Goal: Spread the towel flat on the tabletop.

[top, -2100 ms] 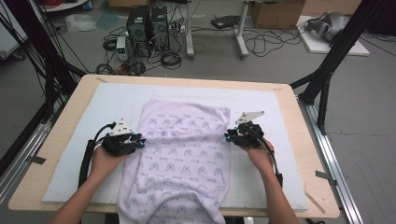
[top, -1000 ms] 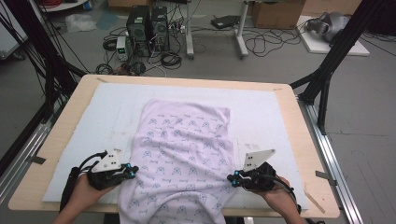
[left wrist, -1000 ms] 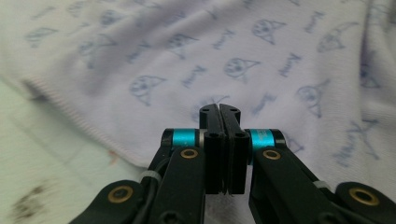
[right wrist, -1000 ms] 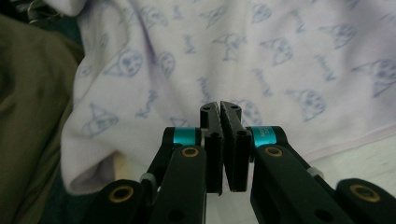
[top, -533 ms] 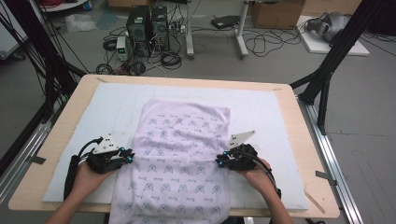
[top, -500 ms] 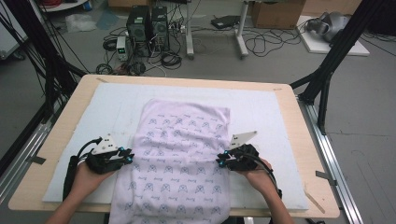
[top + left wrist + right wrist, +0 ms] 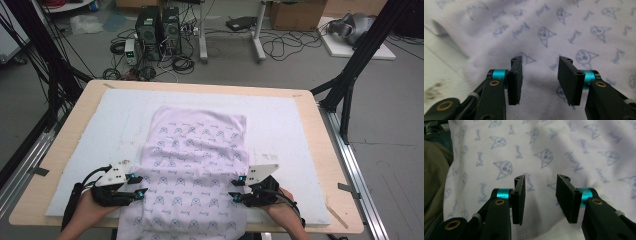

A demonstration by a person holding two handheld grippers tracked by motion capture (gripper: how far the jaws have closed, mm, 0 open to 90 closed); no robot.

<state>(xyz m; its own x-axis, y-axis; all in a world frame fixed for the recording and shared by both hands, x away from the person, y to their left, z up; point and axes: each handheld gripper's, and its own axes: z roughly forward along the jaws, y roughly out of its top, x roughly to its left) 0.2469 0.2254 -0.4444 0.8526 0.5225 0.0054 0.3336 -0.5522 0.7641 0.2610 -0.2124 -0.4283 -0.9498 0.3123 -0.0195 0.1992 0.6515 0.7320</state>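
Observation:
A lilac cloth [image 7: 195, 160] printed with small blue faces lies spread down the middle of the white mat [image 7: 285, 130], and its near end hangs over the table's front edge. My left gripper [image 7: 137, 184] rests at the cloth's left edge, near the front. Its jaws have just been opening and stand apart over the fabric [image 7: 579, 30], pinching nothing. My right gripper [image 7: 236, 188] sits at the cloth's right edge. Its jaws have also just been opening, and the printed cloth [image 7: 574, 147] lies flat beneath them, with the hem close to the camera.
The mat covers a wooden table [image 7: 330, 165] with bare margins on all sides. Black frame posts [image 7: 350, 75] stand at both back corners. Computers and cables [image 7: 160, 30] are on the floor beyond. An olive garment [image 7: 434, 170] shows past the cloth's near edge.
Both grippers, shut at the cloth's sides a second ago, moved slightly up the table and back toward me. Their jaws now stand apart. The cloth's near part lies smoother.

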